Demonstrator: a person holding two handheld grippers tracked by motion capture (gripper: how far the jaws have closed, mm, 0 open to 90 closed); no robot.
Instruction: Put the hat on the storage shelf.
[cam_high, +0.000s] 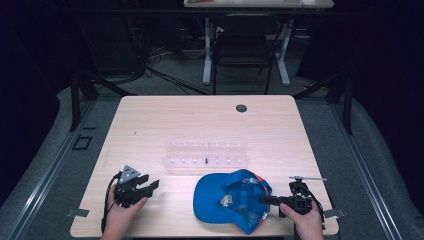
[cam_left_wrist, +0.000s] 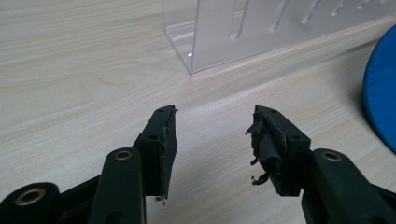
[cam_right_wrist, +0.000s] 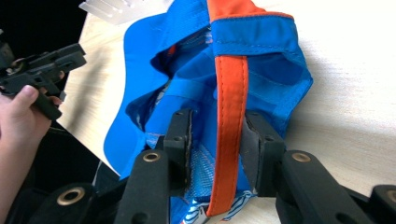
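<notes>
A blue cap with orange trim lies upside down near the table's front edge, right of centre. My right gripper reaches into its back from the right. In the right gripper view the jaws straddle the orange strap and blue mesh; the right pad touches the strap, and a gap stays at the left pad. My left gripper rests at the front left, its jaws open over bare wood with nothing between them. The cap's brim is at that view's right edge.
A clear acrylic rack with slots stands mid-table behind the cap, a small black piece on it; its corner is ahead of the left gripper. A cable grommet sits at the back of the table. A chair stands beyond.
</notes>
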